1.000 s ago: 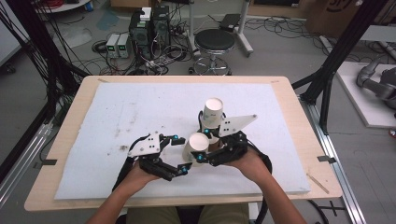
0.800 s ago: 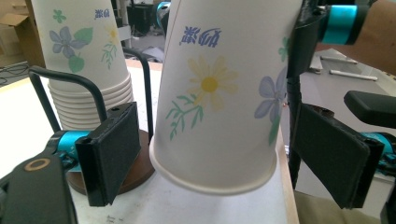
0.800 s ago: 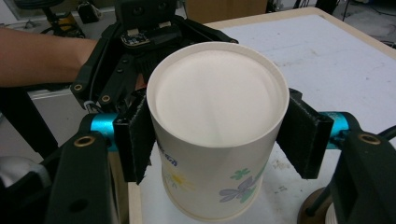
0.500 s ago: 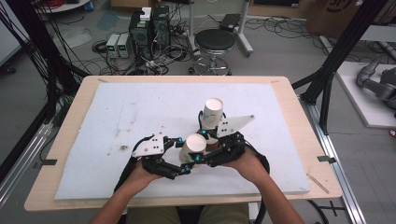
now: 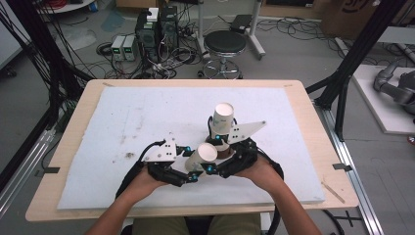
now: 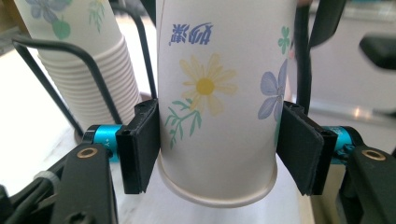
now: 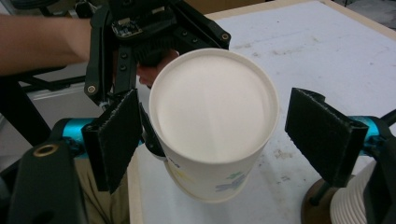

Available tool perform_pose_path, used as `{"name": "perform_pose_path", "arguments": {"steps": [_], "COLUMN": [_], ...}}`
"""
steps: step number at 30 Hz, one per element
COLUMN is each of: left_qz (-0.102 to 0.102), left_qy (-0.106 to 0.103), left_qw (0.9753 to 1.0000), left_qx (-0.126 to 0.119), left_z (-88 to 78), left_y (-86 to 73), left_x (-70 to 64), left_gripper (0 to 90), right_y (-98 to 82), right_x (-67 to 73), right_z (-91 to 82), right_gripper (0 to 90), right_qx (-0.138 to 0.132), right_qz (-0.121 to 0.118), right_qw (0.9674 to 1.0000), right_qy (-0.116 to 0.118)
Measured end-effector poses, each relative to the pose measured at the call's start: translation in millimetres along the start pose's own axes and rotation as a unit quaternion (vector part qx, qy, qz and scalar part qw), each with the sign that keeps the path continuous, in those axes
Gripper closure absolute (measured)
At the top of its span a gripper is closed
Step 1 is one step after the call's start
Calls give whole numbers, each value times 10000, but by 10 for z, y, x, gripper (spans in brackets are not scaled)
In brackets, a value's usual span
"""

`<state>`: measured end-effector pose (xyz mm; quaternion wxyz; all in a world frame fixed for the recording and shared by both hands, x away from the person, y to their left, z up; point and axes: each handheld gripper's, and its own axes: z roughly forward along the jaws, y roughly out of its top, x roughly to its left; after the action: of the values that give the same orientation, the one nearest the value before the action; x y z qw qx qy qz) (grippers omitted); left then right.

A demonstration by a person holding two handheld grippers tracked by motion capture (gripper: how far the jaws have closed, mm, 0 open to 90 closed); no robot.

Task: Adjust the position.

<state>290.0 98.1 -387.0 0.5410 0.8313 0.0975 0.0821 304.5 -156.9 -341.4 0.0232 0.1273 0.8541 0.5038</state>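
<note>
White foam mat [image 5: 122, 117], tapered paper cup [image 6: 219, 102]

Left gripper [image 6: 217, 154] has just closed its jaws, and both black pads [image 6: 140, 144] press on the paper cup [image 6: 219, 107], one at each side of its lower wall. The cup stands bottom-down in the frame, its base ring showing just below the pads, a yellow daisy and a blue flower printed on its side, blue characters above. Behind on the left, a stack of cups [image 6: 86, 65] sits in a black wire holder [image 6: 60, 88], close beside the gripped cup. White table surface [image 6: 28, 140] lies below.
</note>
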Motion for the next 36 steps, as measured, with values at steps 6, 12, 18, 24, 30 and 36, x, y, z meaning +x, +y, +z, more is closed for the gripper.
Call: {"name": "perform_pose_path", "arguments": {"steps": [6,12,18,24,30,36], "left_qz": [151,261,378,512,618,709], "left_qy": [-59,-91,-95,-184,-255,-354], "left_qw": [9982,9939,9900,9842,9788,9746], "left_qx": [585,1068,1353,1686,1934,2095], "left_z": [-4,-6,-20,-5,16,37], "left_y": [111,202,289,360,391,416], "left_x": [43,87,124,133,130,112], "left_gripper": [352,352,353,354,354,354], "right_y": [13,17,12,2,4,23], "right_x": [-9,-12,-12,-30,-26,-23], "right_z": [-53,-91,-100,-97,-56,41], "right_gripper": [194,194,194,194,194,194], "right_qx": [69,214,317,395,543,813], "right_qz": [-95,-208,-276,-309,-399,-620], "right_qw": [9999,9995,9991,9987,9977,9948], "right_qy": [-83,-107,-107,-91,-86,-27]}}
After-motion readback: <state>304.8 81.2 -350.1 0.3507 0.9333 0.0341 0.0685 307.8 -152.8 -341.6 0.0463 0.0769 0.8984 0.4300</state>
